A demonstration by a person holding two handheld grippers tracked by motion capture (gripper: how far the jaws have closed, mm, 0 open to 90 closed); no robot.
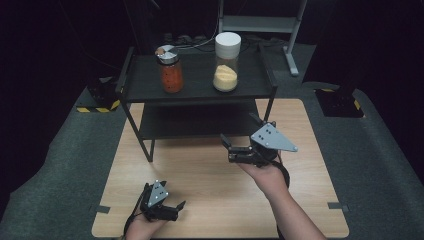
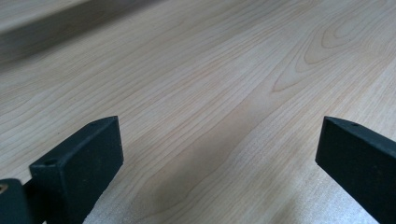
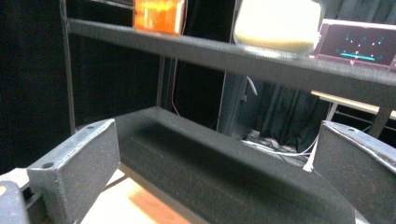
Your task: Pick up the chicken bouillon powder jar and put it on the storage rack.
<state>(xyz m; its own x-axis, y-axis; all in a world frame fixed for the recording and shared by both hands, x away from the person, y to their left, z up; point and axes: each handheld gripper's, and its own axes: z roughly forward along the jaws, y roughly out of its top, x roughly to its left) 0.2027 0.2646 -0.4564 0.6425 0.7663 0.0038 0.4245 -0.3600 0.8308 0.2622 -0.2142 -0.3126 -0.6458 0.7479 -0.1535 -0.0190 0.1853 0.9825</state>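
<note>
My right gripper [image 1: 235,145] hangs in the air in front of the rack [image 1: 197,92], jaws spread wide and holding nothing. Ahead of it and higher, on the top shelf, stand the two jars. The white-lidded jar [image 1: 226,62] with the pale filling is almost straight ahead of the jaws; the orange jar [image 1: 170,70] sits off to their left, well apart from it. In the right gripper view both jar bases show above the shelf edge, so I judge the jaws are still too low for a grasp.

My left gripper [image 1: 165,206] rests low over the table [image 1: 210,175] near me, jaws also wide and empty, pointing across bare wood.

To do this reach well, I would lift the right gripper until the jaws clear the shelf lip, square them on the white-lidded jar's body below the lid, and go in level so neither jaw nudges it over.
</note>
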